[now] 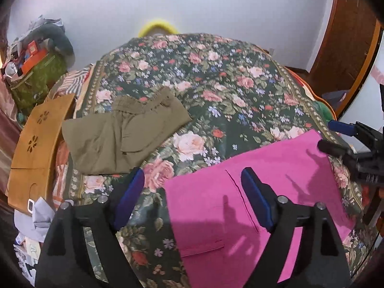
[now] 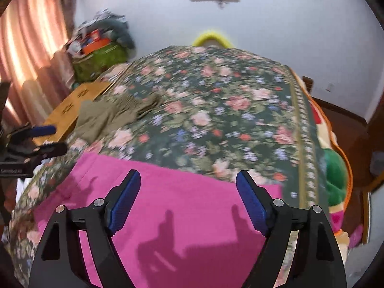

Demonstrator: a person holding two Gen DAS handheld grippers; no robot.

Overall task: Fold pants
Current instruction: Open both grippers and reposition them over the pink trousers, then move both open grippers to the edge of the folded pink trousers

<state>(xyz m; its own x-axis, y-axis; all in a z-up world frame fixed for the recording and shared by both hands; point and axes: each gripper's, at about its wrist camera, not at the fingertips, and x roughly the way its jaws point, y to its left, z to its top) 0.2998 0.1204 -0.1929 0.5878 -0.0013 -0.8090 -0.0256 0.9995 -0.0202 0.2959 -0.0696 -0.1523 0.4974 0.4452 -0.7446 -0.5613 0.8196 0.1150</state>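
While the fold lies flat: pink pants [image 1: 252, 192] rest as a neat rectangle on the near part of the bed [image 1: 216, 84], on its floral cover, one seam and a pocket line facing up.
Step in hand: judged as release after a fold; nothing is lifted now.
Left hand-held gripper [image 1: 192, 184]: jaws spread, empty, hovering over the left edge of the pink pants, clear of the cloth.
Right hand-held gripper [image 2: 188, 184]: jaws spread, empty, above the middle of the pink cloth.
Next move: check the edges for alignment; if another fold is needed, pinch both near corners, lift evenly, lay them over without dragging.
Risk: a jaw snagging the top layer undoes the fold.
Surroundings: olive pants [image 1: 120, 132] lie folded further back on the left, well apart; a wooden board [image 1: 36, 144] sits beside the bed.
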